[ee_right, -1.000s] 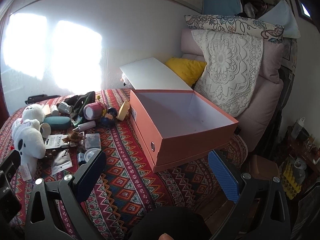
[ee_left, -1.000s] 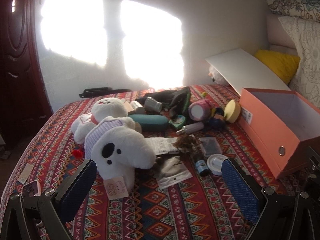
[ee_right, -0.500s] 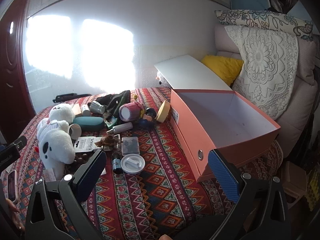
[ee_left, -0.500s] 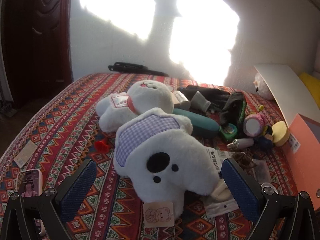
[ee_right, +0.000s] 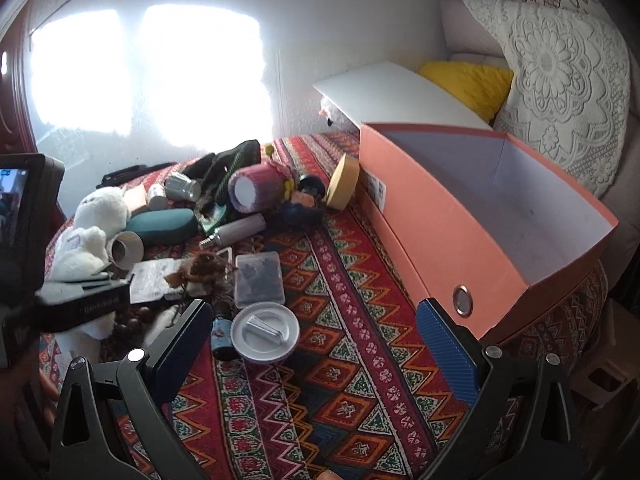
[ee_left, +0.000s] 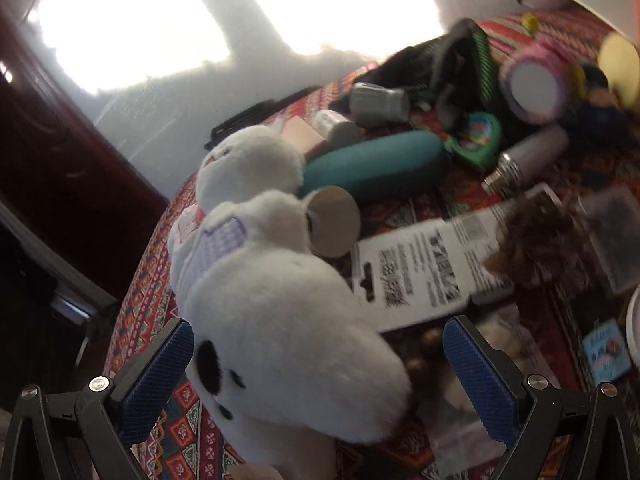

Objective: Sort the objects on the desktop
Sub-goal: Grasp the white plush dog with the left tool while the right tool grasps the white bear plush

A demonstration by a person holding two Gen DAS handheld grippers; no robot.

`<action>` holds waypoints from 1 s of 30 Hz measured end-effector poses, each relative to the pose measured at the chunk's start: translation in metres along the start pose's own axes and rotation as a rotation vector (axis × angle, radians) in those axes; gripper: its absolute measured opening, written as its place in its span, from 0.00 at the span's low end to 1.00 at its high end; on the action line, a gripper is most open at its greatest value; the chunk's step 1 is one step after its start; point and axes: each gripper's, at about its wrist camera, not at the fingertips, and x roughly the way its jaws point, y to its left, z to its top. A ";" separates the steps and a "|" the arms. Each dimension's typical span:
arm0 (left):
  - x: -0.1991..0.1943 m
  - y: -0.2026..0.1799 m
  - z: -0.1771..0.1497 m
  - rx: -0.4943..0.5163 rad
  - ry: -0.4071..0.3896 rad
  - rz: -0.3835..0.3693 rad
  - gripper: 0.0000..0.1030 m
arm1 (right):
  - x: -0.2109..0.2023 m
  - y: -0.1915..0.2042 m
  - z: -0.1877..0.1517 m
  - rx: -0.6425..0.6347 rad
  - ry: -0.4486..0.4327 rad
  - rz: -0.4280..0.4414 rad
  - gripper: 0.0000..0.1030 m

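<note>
Between my left gripper [ee_left: 318,364] pads, spread wide, sits the white plush [ee_left: 288,344]. Right gripper [ee_right: 316,344] gapes empty too. At 2 o'clock, the orange box [ee_right: 440,216] holds nothing; clutter [ee_right: 248,240] is all outside.

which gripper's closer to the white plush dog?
Left. The left gripper is open with the white plush dog between its fingers; the right gripper hovers open, further right.

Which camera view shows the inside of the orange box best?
The right wrist view: the orange box lies open there, its pale inside visible and holding nothing I can see. The left wrist view shows only an orange sliver at its upper right edge, looking instead at the white plush toy.
</note>
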 end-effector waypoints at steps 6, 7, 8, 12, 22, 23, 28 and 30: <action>0.023 -0.028 -0.015 0.197 -0.072 0.246 1.00 | 0.030 -0.039 0.000 0.142 0.109 0.053 1.00; 0.030 -0.025 -0.015 0.209 -0.080 0.289 1.00 | 0.030 -0.043 0.001 0.157 0.114 0.061 1.00; 0.037 -0.021 -0.014 0.219 -0.086 0.330 1.00 | 0.030 -0.045 0.001 0.164 0.116 0.068 1.00; 0.066 0.004 -0.008 0.217 -0.060 0.365 1.00 | 0.029 -0.043 0.002 0.154 0.113 0.091 1.00; 0.059 0.093 -0.025 -0.062 -0.064 0.061 0.69 | 0.033 -0.026 0.001 0.121 0.134 0.157 0.83; 0.057 0.104 -0.027 -0.098 -0.067 0.033 0.69 | 0.034 -0.025 0.000 0.123 0.143 0.169 0.83; 0.045 0.157 -0.040 -0.277 -0.083 -0.106 0.70 | 0.033 0.002 0.014 0.117 0.153 0.314 0.83; 0.045 0.175 -0.046 -0.335 -0.087 -0.142 0.70 | 0.042 0.026 0.031 0.135 0.199 0.464 0.84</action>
